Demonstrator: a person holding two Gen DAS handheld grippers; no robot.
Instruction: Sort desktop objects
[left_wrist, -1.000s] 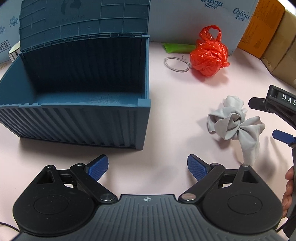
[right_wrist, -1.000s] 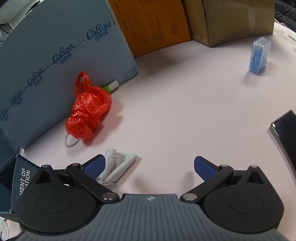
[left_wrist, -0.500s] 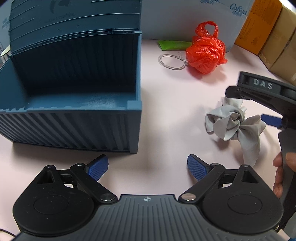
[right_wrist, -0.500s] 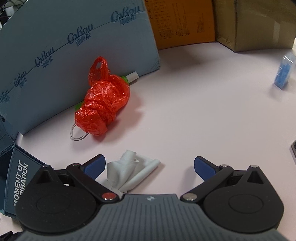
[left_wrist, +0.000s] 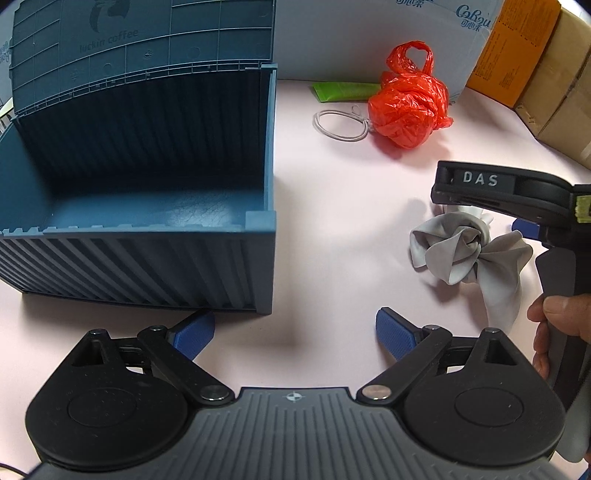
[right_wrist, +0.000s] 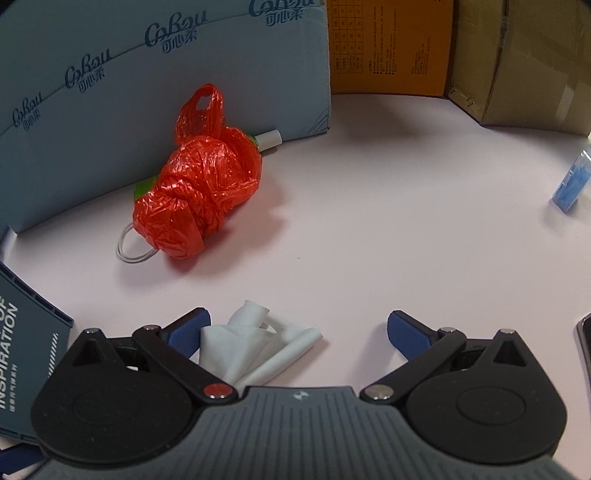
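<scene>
A crumpled grey cloth (left_wrist: 469, 254) lies on the pink table right of the open blue container box (left_wrist: 258, 221). In the right wrist view the cloth (right_wrist: 255, 343) sits between the fingers, close to the left one. My right gripper (right_wrist: 297, 326) is open and hovers right over it; its black body (left_wrist: 517, 192) shows above the cloth in the left wrist view. My left gripper (left_wrist: 293, 328) is open and holds nothing, near the box's front right corner. A knotted red plastic bag (right_wrist: 199, 206) lies farther back with a white cord loop (left_wrist: 340, 125) beside it.
A green tube (left_wrist: 343, 90) lies behind the red bag (left_wrist: 406, 107) against a pale blue carton (right_wrist: 147, 92). Orange and brown cardboard boxes (right_wrist: 480, 55) line the back right. A small blue case (right_wrist: 570, 184) and a dark phone edge (right_wrist: 585, 347) lie to the right. A hand (left_wrist: 557, 325) grips the right handle.
The right gripper has moved left and forward over the grey cloth, which now lies between its open fingers. The left gripper has shifted slightly toward the box corner.
</scene>
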